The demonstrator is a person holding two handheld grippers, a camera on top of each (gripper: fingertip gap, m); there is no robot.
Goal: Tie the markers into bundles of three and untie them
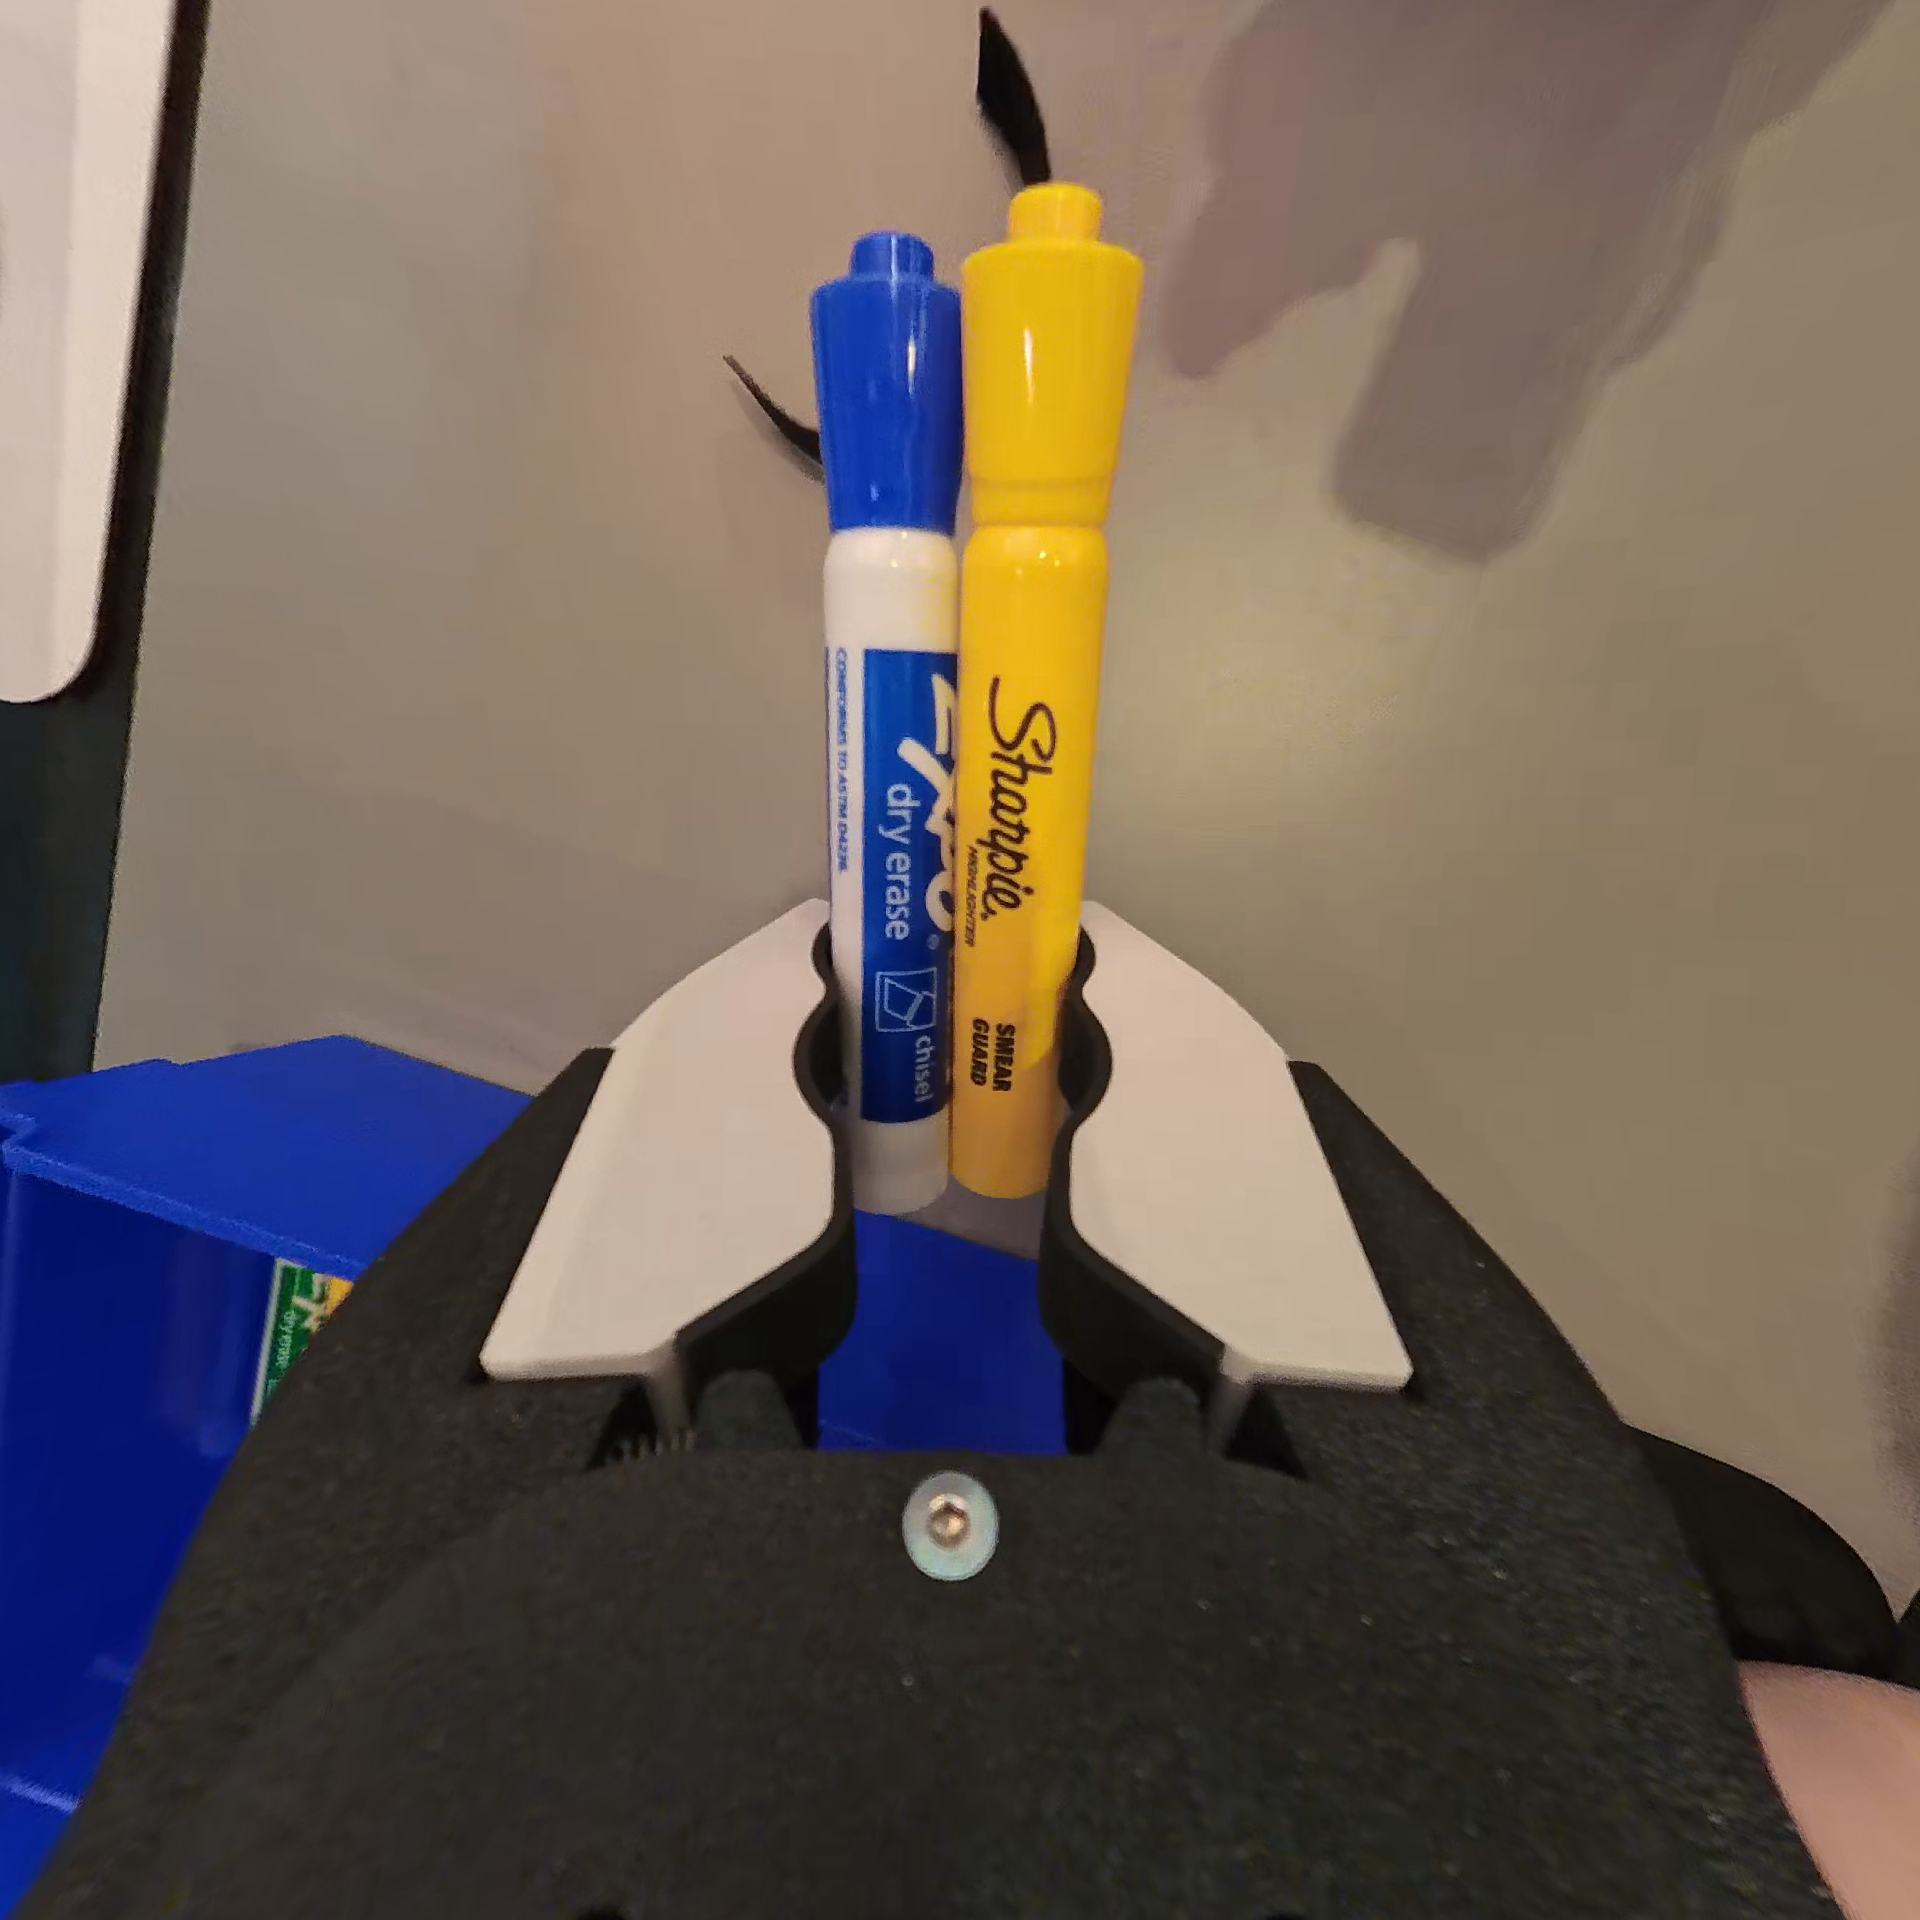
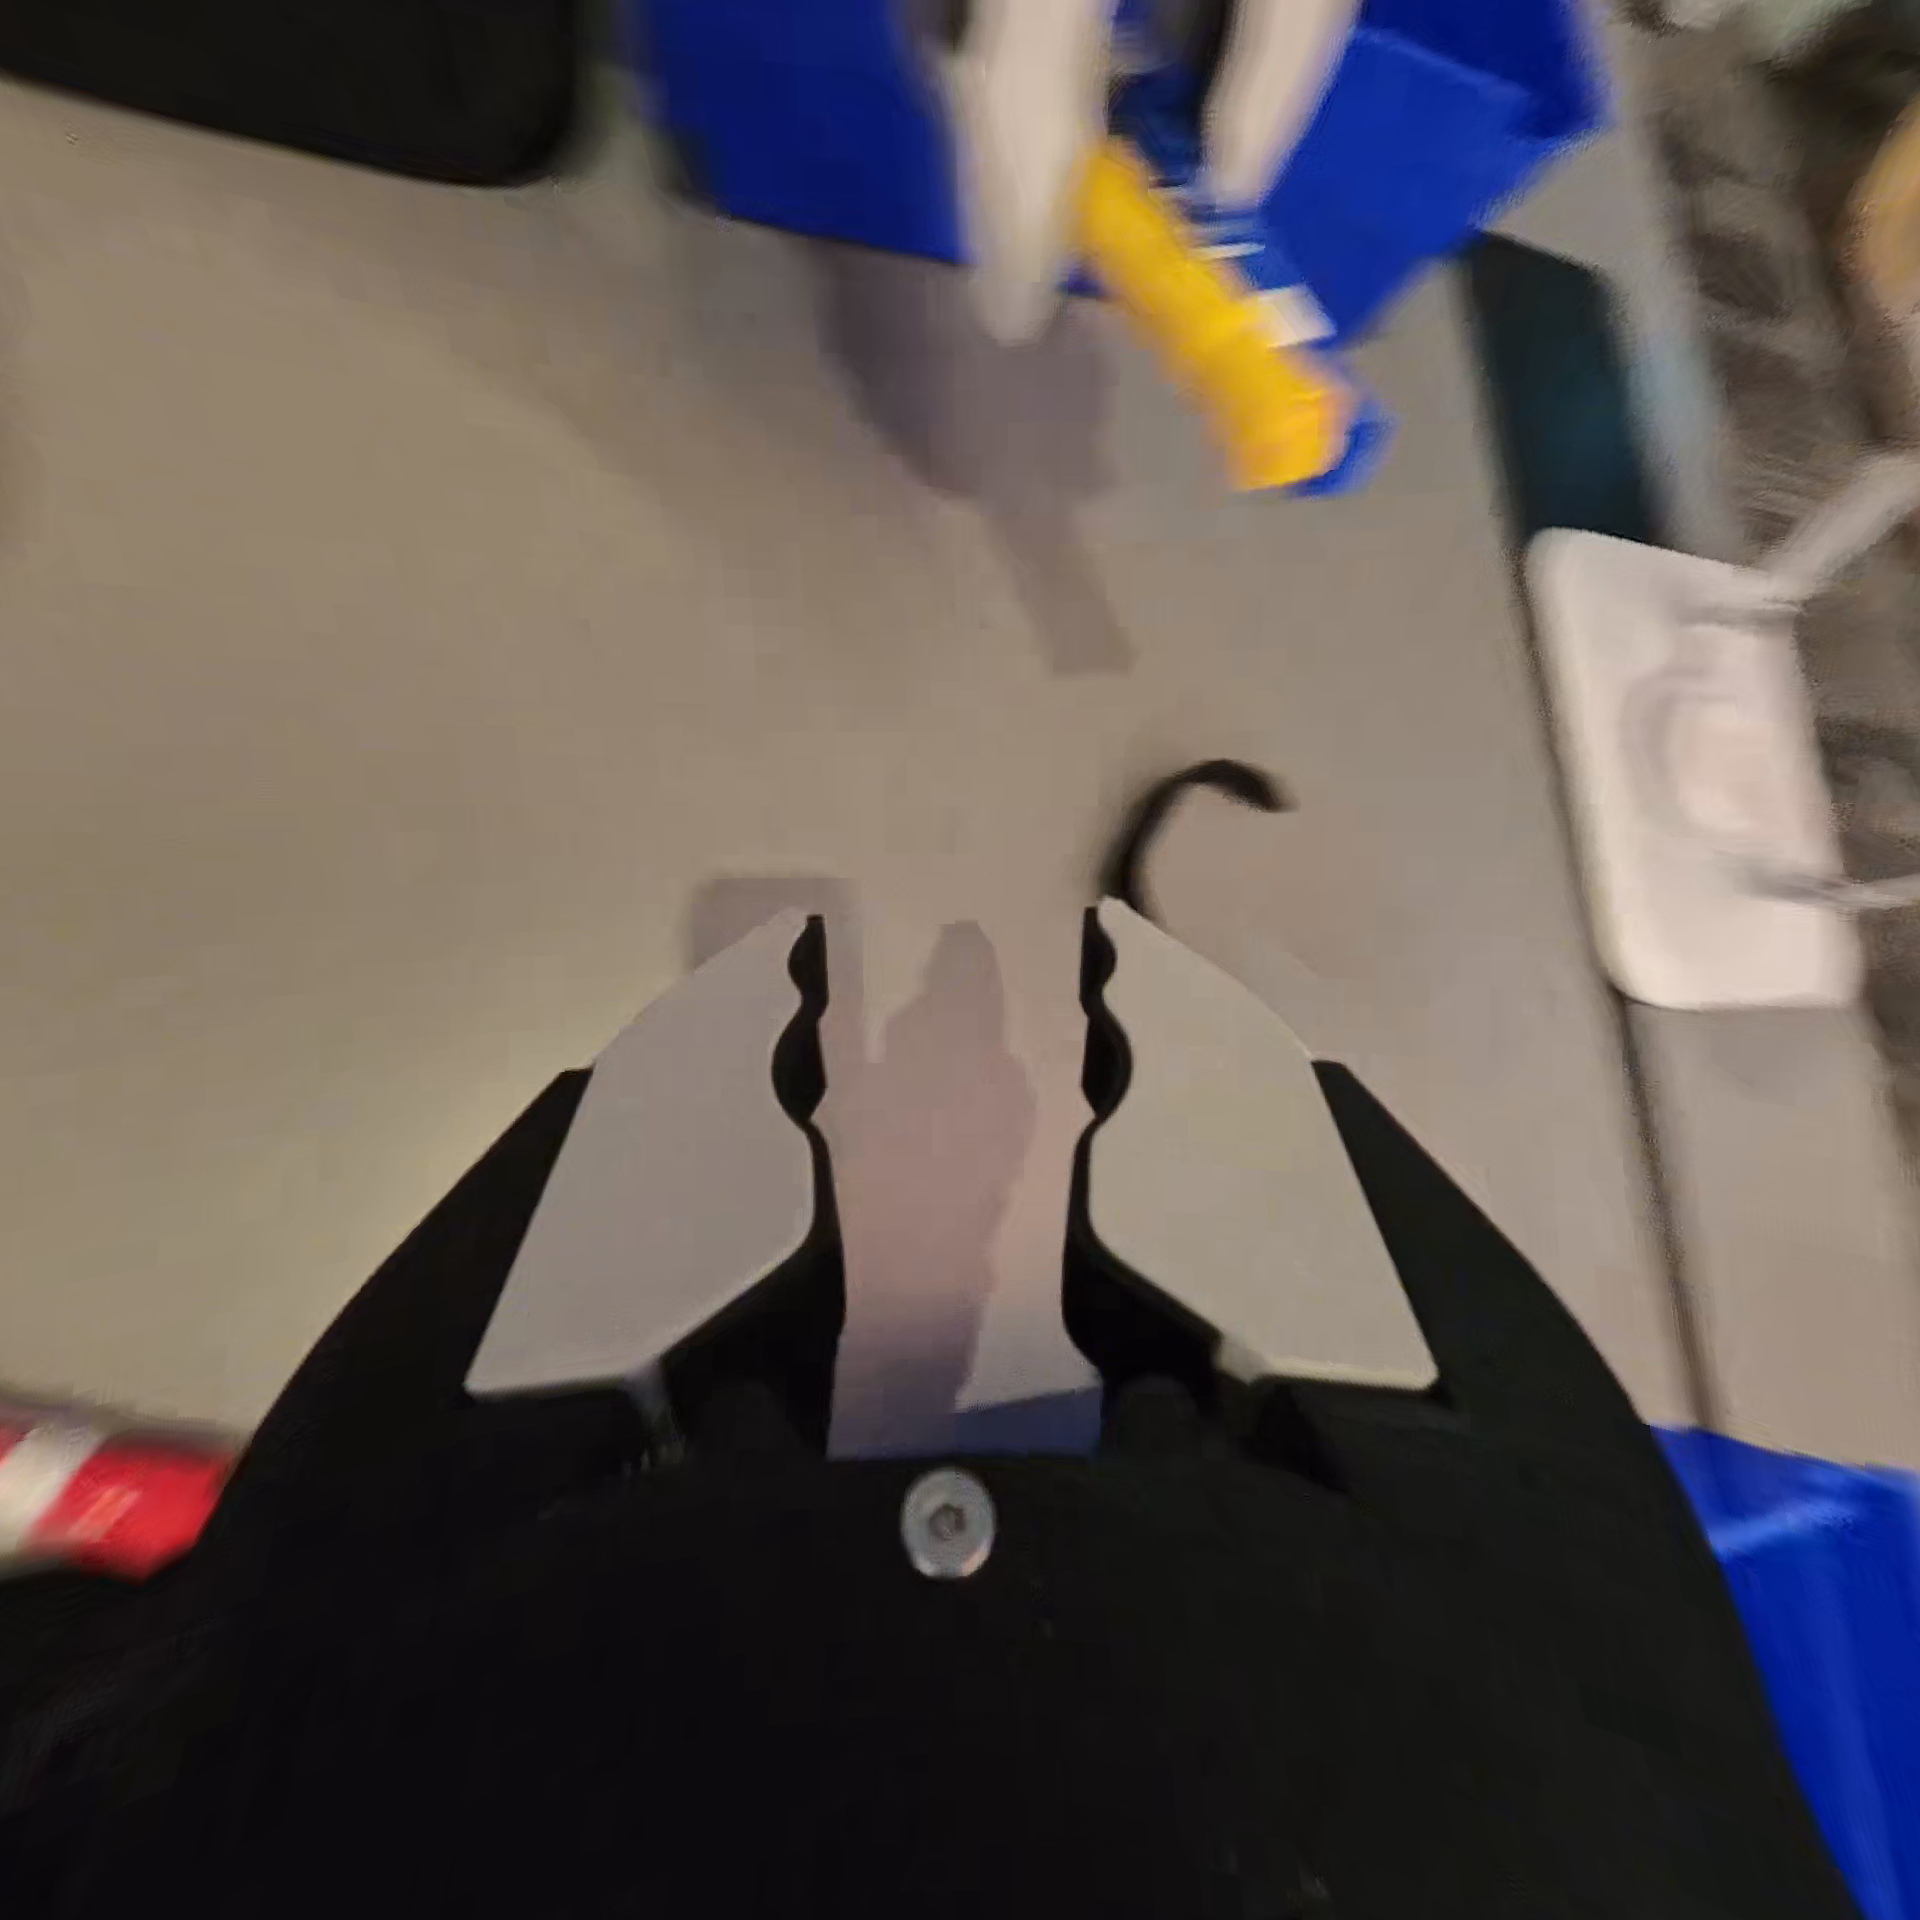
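My left gripper point(image 1: 951, 935) is shut on two markers held side by side, pointing away: a blue-capped white marker point(image 1: 894, 665) and a yellow highlighter point(image 1: 1039, 665). A black tie point(image 1: 1013, 104) lies on the grey table behind them, partly hidden. My right gripper point(image 2: 954, 925) is open and empty, just above the table, with the black tie point(image 2: 1174, 805) curling just beyond its right fingertip. The right wrist view is blurred; it shows the left gripper point(image 2: 1023, 208) holding the yellow highlighter point(image 2: 1195, 312) and blue marker point(image 2: 1345, 447) at the top.
A blue bin point(image 1: 156, 1299) holding a green-labelled marker sits under my left gripper; it also shows in the right wrist view point(image 2: 810, 114). A second blue bin point(image 2: 1808, 1621) is at lower right. A red marker point(image 2: 94, 1496) lies at left. A white object point(image 2: 1704, 779) sits at the right. Tip to tip, the grippers are about 15 cm apart. From the right gripper's tips to the black tie point(image 1: 1013, 104) is close to 12 cm.
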